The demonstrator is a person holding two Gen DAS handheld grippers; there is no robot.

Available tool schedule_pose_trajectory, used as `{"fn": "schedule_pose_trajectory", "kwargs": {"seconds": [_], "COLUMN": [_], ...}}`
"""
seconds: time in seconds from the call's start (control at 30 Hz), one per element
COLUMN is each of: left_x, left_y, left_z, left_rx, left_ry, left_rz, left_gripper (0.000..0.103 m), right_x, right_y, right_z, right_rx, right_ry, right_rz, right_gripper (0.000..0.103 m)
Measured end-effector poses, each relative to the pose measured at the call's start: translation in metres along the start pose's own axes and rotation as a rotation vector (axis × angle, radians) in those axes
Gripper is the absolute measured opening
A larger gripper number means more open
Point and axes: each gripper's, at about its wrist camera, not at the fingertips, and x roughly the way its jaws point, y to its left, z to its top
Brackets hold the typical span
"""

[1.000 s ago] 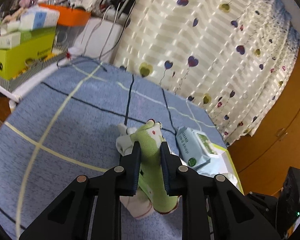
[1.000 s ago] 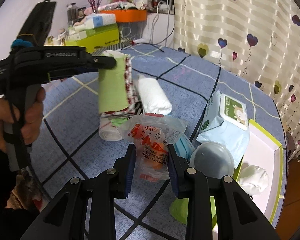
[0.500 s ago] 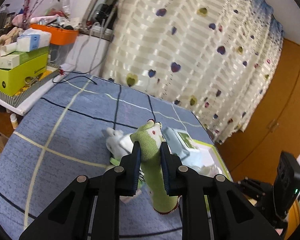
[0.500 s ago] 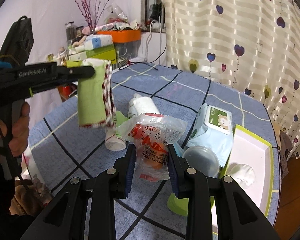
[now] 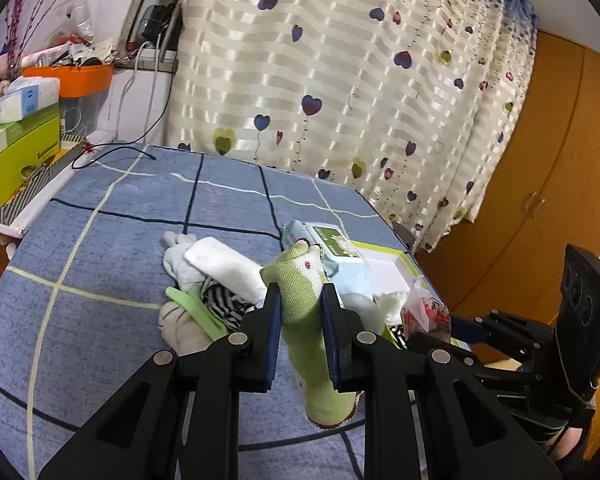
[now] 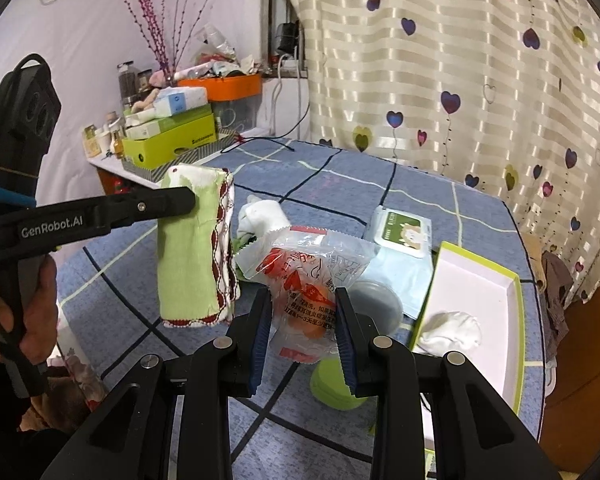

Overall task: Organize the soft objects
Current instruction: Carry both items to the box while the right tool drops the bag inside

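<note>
Left claw (image 5: 300, 312): we're clamped on the green cloth roll (image 5: 304, 320), pads pressing both sides about midway up. The roll sits upright between them, its top sticking out past the tips and its bottom hanging below, clear of the blue checked counter (image 5: 112, 248). In the right wrist view the same left claw (image 6: 192, 200) comes in from frame left, gripping the green cloth roll (image 6: 192, 256) near its top edge; red-and-white trim shows along its right side and bottom. A hand (image 6: 32, 312) at lower left holds that tool's handle.

Right claw (image 6: 302, 312): we're clamped on the clear snack packet (image 6: 308, 280) with red print and orange contents. Blue pads squeeze the lower half, and the crinkled top fans out above the tips. The packet is off the counter (image 6: 140, 280), frame centre.

Rest of the soft pile, left wrist view, frame centre: a white rolled cloth (image 5: 220, 264), a black-and-white striped cloth (image 5: 224, 308) just under it, a green strip (image 5: 196, 312) across a pale bundle. The wet wipes pack (image 5: 328, 240) lies right behind the left claw's tips.

Right wrist view: the wet wipes pack (image 6: 400, 240) sits centre-right, touching the green-rimmed tray (image 6: 516, 320) at frame right. A white wad (image 6: 452, 328) lies inside the tray at its near end. A grey round lid (image 6: 376, 300) shows just beside the right claw's right finger, with a green round thing (image 6: 332, 380) below it.
</note>
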Motion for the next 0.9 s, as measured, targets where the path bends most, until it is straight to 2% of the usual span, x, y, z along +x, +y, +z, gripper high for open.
{"fn": "schedule_pose_trajectory", "kwargs": {"seconds": [0.53,0.9], "left_x": [0.013,0.034], "left_y": [-0.026,-0.049], "left_z": [0.007,0.013], "left_rx": [0.031,0.052], "left_ry": [0.027,0.065], "left_rz": [-0.071,-0.13], "left_gripper": [0.02,0.02], "right_x": [-0.014,-0.026], "right_y": [-0.026,-0.069], "right_z": [-0.008,-0.025], "right_rx": [0.046,0.135], "right_ry": [-0.013,-0.016], "right_rz": [-0.048,-0.107], "right_gripper": [0.029,0.029]}}
